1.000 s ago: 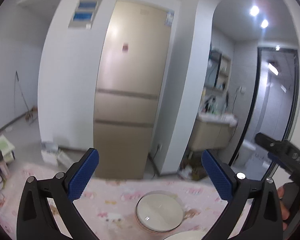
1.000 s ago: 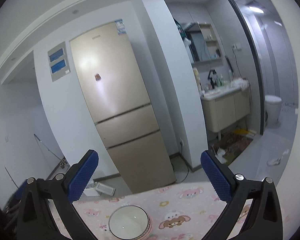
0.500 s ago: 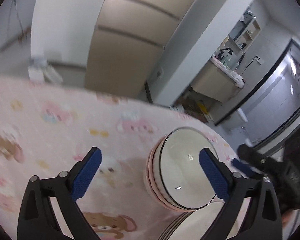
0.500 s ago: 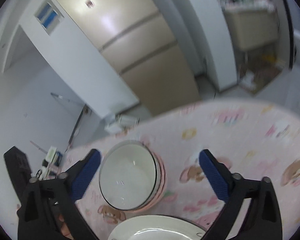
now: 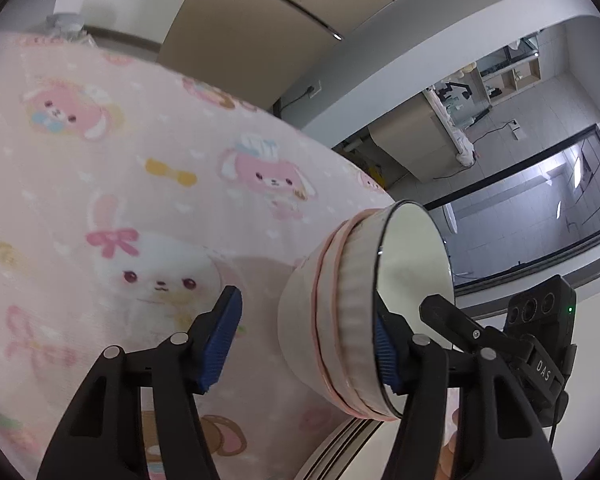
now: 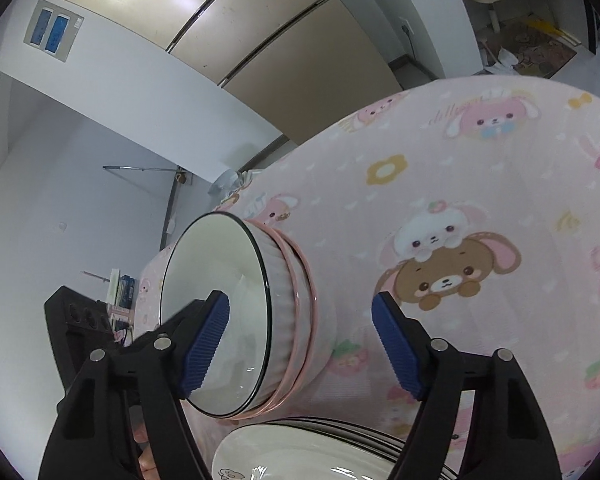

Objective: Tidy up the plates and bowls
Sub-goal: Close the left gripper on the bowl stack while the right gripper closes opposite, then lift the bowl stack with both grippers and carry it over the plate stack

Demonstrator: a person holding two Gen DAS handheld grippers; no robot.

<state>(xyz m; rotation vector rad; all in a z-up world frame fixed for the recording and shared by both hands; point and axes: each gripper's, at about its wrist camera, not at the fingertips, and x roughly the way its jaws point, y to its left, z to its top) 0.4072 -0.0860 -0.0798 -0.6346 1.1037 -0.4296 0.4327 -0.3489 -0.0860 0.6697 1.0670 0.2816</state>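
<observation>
two half-spread, closing claws (image 5: 304, 344) (image 6: 300, 344) astride glossy ribbed stacked bowls (image 6: 256, 312) on fuzzy pink cloth (image 6: 480, 184)

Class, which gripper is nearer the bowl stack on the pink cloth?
Neither clearly: both are at it. The left gripper straddles one wall of the bowl stack, the right gripper the opposite wall. Both have been closing; contact is unclear.

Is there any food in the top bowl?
Empty. The top bowl of the stack shows only a clean, shiny white inside in the right wrist view; the left wrist view shows the same bare white.
</observation>
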